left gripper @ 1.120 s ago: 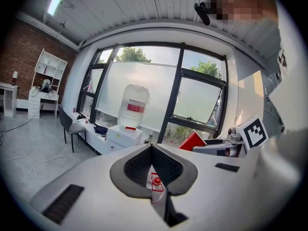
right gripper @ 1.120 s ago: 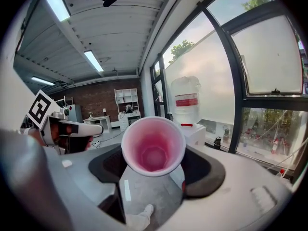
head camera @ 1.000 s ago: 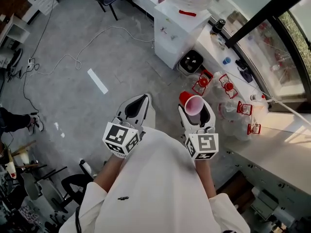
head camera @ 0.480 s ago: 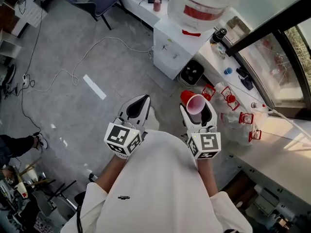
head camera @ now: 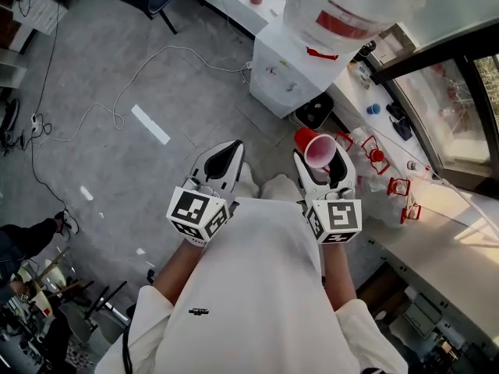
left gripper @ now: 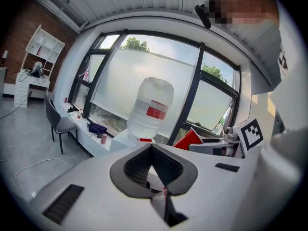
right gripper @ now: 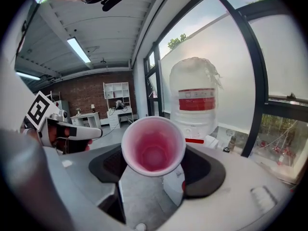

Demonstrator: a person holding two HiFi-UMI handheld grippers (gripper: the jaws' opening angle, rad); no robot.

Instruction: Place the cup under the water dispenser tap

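Right tool [right gripper: 156, 170] is clamped on the red cup [right gripper: 153, 146], gripping low on its body, with the mouth tilted back toward the person. Left tool [left gripper: 152, 150] is pinched together with nothing in it. The water dispenser [head camera: 287, 75] stands ahead, well apart from the cup. The risks as I see them: the thin walls could buckle or slip under that squeeze, and a cup brought in tilted could clip the dispenser front or topple on release.

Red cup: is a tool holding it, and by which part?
The right tool grips the red cup by its sides, below the rim; the left tool is empty.
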